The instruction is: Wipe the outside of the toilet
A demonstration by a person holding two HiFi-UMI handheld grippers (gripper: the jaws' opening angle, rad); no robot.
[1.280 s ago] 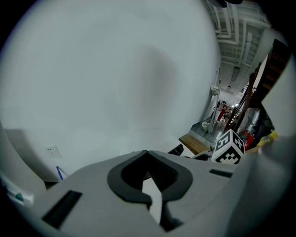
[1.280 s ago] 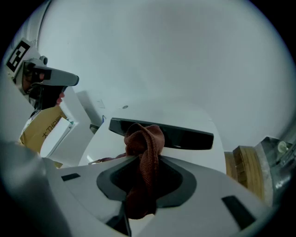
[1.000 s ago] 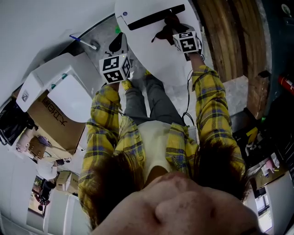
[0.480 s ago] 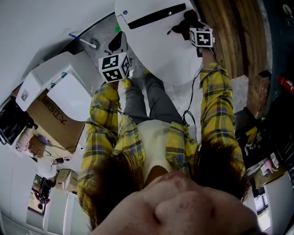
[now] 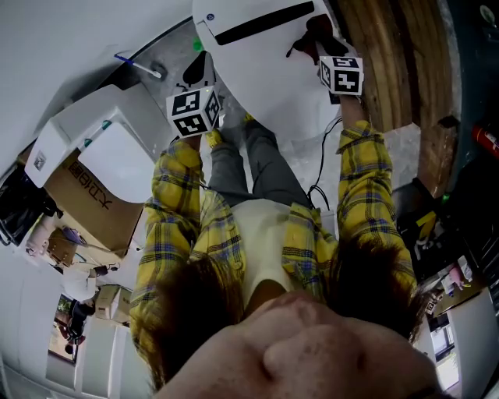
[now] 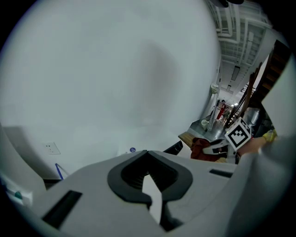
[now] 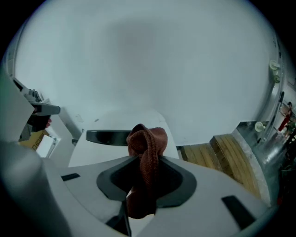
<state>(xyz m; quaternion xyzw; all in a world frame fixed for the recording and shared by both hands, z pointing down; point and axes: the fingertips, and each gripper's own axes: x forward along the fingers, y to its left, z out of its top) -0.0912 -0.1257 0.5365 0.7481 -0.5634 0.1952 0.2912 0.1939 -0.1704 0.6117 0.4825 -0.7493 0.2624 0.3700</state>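
Observation:
The white toilet (image 5: 257, 78) fills the top centre of the head view, with a black bar (image 5: 261, 23) across its back. My right gripper (image 5: 316, 45) is shut on a reddish-brown cloth (image 5: 310, 33) and holds it on the toilet's right rear side, just below the bar's right end. In the right gripper view the cloth (image 7: 147, 152) bunches up between the jaws of that gripper (image 7: 142, 178), over the white toilet top (image 7: 115, 150). My left gripper (image 5: 199, 72) hovers at the toilet's left edge. Its jaws (image 6: 149, 187) are shut with nothing in them.
A wooden panel (image 5: 390, 62) stands right of the toilet. At the left are a second white fixture (image 5: 101, 148), a cardboard box (image 5: 86, 195) and a blue-handled brush (image 5: 140, 68). A cable (image 5: 320, 167) hangs from the right gripper past the person's legs.
My right gripper has carried the cloth rightward along the toilet's back, from mid-lid to the right edge. The left gripper has barely moved.

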